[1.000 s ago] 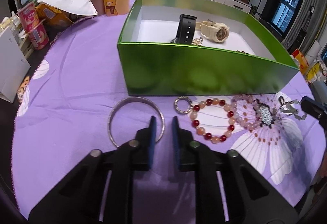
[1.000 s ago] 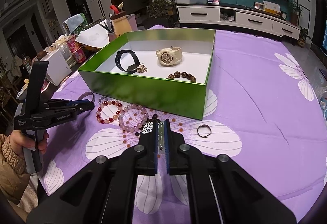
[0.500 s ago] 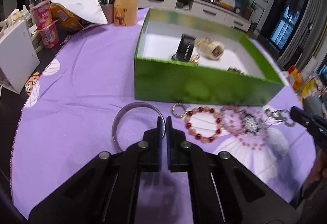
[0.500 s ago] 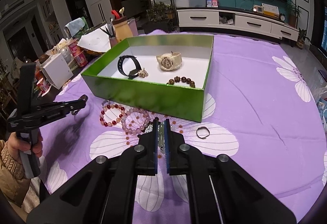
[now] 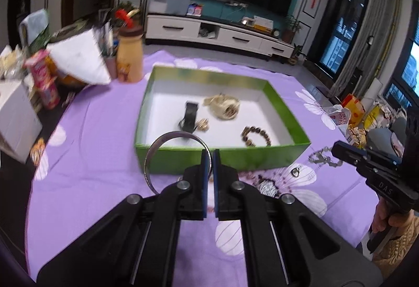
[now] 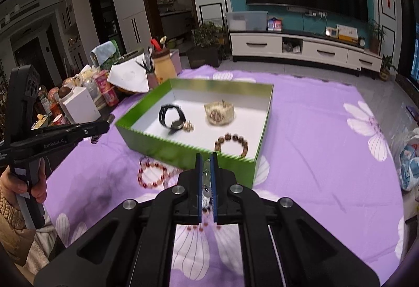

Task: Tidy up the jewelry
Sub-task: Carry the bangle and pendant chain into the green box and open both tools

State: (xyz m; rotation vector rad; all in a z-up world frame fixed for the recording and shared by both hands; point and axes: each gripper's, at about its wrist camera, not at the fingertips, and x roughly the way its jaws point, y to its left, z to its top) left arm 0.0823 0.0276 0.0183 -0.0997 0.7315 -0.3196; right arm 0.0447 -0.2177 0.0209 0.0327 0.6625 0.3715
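My left gripper [image 5: 209,156] is shut on a silver bangle [image 5: 157,145] and holds it in the air just before the near wall of the green box [image 5: 183,158]. The box holds a black watch [image 5: 189,116], a cream watch [image 5: 224,107], a gold charm [image 5: 203,124] and a brown bead bracelet [image 5: 255,135]. My right gripper [image 6: 206,159] is shut on a silver chain necklace [image 6: 207,177], lifted near the box's front right corner [image 6: 255,169]; the chain [image 5: 320,157] dangles from it in the left wrist view. A red bead bracelet [image 6: 152,174] lies on the purple cloth.
A small ring [image 5: 296,171] and a dark pendant [image 5: 267,186] lie on the cloth before the box. A tan bear bottle [image 5: 129,59], a white paper [image 5: 78,59], snack cans [image 5: 44,82] and a white carton [image 5: 15,119] crowd the table's far left.
My left gripper closed on the silver bangle and lifted it off the cloth toward the box. My right gripper rose with the chain necklace and moved toward the box.
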